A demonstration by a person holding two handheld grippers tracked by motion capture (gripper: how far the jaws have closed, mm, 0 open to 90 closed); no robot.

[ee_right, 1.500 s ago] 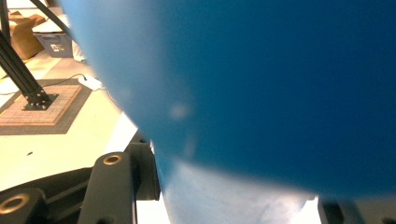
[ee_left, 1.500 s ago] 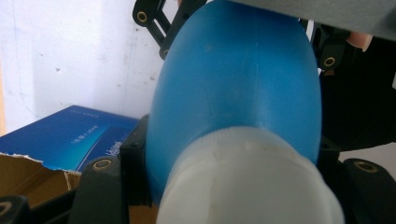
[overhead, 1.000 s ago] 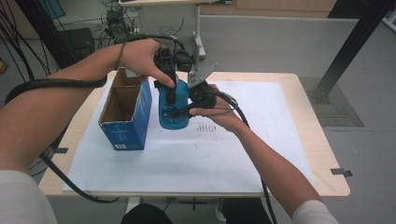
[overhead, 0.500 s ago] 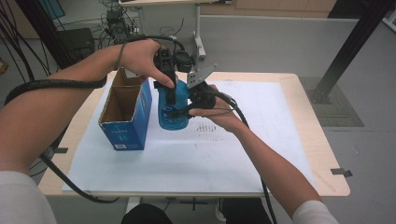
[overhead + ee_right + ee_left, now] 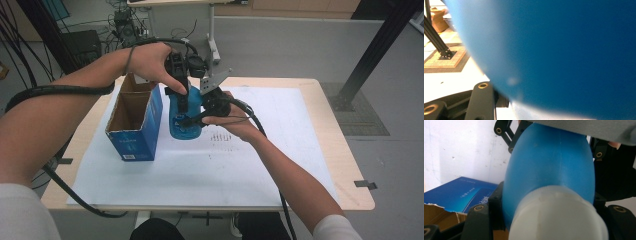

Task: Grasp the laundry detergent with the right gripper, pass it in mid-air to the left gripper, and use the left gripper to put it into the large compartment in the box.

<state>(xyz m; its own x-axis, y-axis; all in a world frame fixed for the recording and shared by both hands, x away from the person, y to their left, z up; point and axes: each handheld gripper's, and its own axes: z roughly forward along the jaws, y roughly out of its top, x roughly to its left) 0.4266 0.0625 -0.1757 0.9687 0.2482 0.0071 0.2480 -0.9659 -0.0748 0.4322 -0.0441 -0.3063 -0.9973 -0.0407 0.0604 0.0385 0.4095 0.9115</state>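
Blue bottle [image 5: 184, 117] stands upright on the white sheet [image 5: 210, 165], centre-left of the high view, just right of the open blue carton [image 5: 135, 120]; bottle and carton sit very close, can't tell if they touch. Carton is open at the top with a brown cardboard inside, empty as far as visible.

Left gripper [image 5: 183, 95] comes down from the upper middle of the frame onto the top of the bottle, left hand [image 5: 152, 62] wrapped around its body. In the left gripper view the bottle [image 5: 549, 172] sits between the two black jaws, white cap end [image 5: 556, 217] low in the frame and nearest the camera, blue body bulging upward. Jaws pressed against both sides of the neck area, so closed around the bottle, only as wide as the bottle. Carton [image 5: 459, 195] shows at lower left of that view, torn cardboard edge below it.

Right gripper [image 5: 200, 117] comes in from the right at mid-height of the bottle, right hand [image 5: 232, 120] behind it, grey plate [image 5: 214, 80] sticking up above. In the right gripper view the blue bottle wall [image 5: 564, 55] is blurred right against the lens, one black jaw at lower left beside it. The other jaw is hidden, so can't tell how far this claw is open or whether it grips.

Tan table [image 5: 340, 165] edge shows around the sheet; black cables trail off lower left.
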